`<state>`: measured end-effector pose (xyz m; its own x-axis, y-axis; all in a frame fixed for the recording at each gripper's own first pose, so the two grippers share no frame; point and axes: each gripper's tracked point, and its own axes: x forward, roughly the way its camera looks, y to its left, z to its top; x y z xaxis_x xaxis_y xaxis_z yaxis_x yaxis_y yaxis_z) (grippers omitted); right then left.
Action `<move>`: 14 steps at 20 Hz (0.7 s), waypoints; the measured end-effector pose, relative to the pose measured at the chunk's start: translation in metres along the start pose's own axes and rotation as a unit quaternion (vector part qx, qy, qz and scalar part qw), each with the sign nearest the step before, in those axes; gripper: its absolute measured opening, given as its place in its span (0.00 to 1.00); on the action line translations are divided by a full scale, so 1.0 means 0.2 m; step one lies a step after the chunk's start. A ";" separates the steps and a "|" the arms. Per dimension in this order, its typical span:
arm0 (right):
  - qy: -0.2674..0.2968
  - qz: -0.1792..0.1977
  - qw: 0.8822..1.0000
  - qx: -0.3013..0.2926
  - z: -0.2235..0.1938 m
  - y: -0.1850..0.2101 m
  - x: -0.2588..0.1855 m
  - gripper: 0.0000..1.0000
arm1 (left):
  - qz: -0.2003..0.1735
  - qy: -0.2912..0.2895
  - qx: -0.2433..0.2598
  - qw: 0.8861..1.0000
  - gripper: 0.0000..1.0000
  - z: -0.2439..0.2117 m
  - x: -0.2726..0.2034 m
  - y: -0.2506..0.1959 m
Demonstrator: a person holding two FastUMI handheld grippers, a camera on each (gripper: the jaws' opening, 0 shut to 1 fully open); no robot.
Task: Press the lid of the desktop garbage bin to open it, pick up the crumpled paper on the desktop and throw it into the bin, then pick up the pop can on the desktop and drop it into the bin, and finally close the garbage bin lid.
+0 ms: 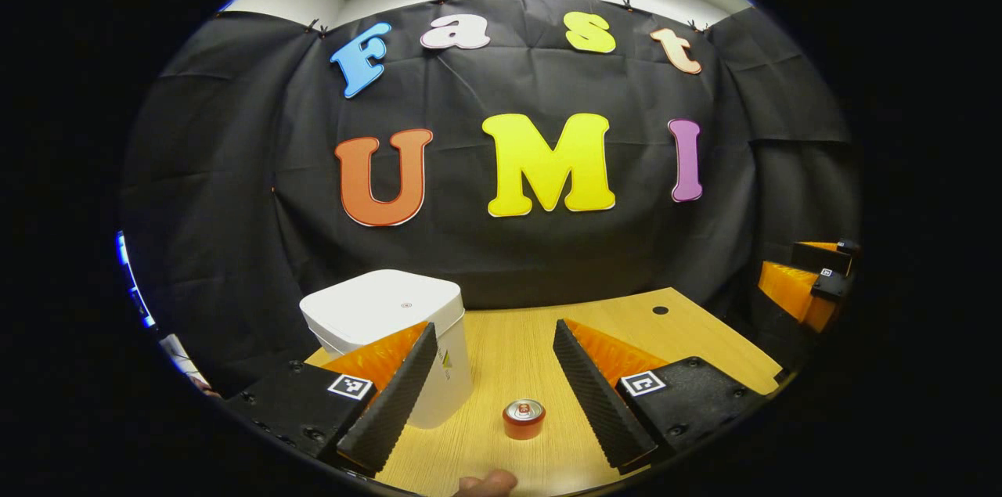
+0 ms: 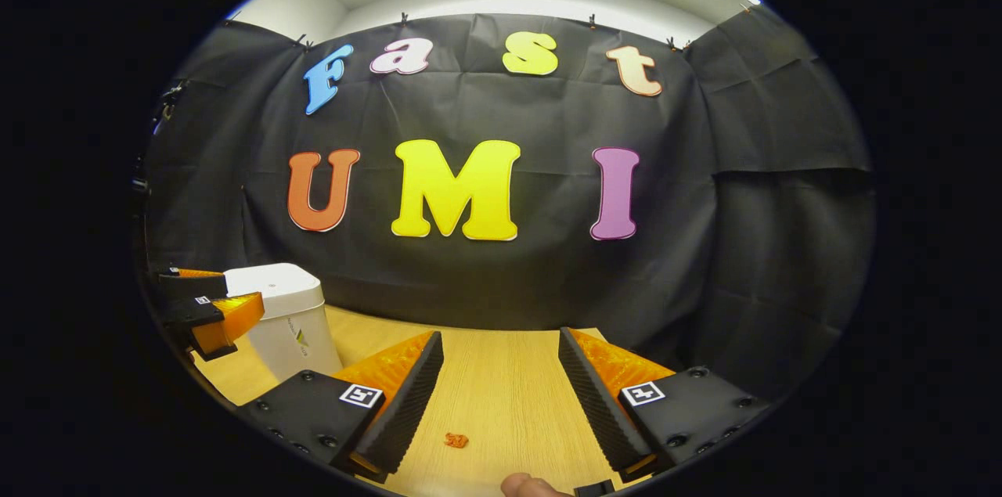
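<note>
In the left gripper view a white bin point(image 1: 391, 325) with its lid down stands at the table's left, partly behind one finger. A red pop can point(image 1: 524, 418) stands upright on the table between the fingers of my open left gripper point(image 1: 505, 438), which hovers above it. In the right gripper view a small orange crumpled paper point(image 2: 456, 441) lies on the table between the fingers of my open right gripper point(image 2: 501, 446). The bin point(image 2: 283, 321) shows at the left there, with the left gripper point(image 2: 205, 315) beside it. The right gripper point(image 1: 810, 278) shows at the left gripper view's right edge.
The wooden table point(image 1: 517, 356) has a small dark hole point(image 1: 660, 310) near its far right corner. Black cloth walls close the back and sides. A fingertip point(image 1: 487, 484) shows at the bottom of the left gripper view, another fingertip point(image 2: 526, 486) in the right gripper view.
</note>
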<state>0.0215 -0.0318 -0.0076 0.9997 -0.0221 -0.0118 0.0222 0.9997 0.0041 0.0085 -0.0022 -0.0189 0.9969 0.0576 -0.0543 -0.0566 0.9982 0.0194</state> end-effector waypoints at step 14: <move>0.006 0.014 1.000 -0.005 -0.01 0.08 0.18 0.94 | 0.047 0.030 -0.006 0.998 0.34 -0.05 0.21 0.19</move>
<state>0.0586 -0.0163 -0.0105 0.9997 0.0050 -0.0241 -0.0051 1.0000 -0.0049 0.0469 0.0377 -0.0310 0.9821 0.1513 -0.1123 -0.1506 0.9885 0.0143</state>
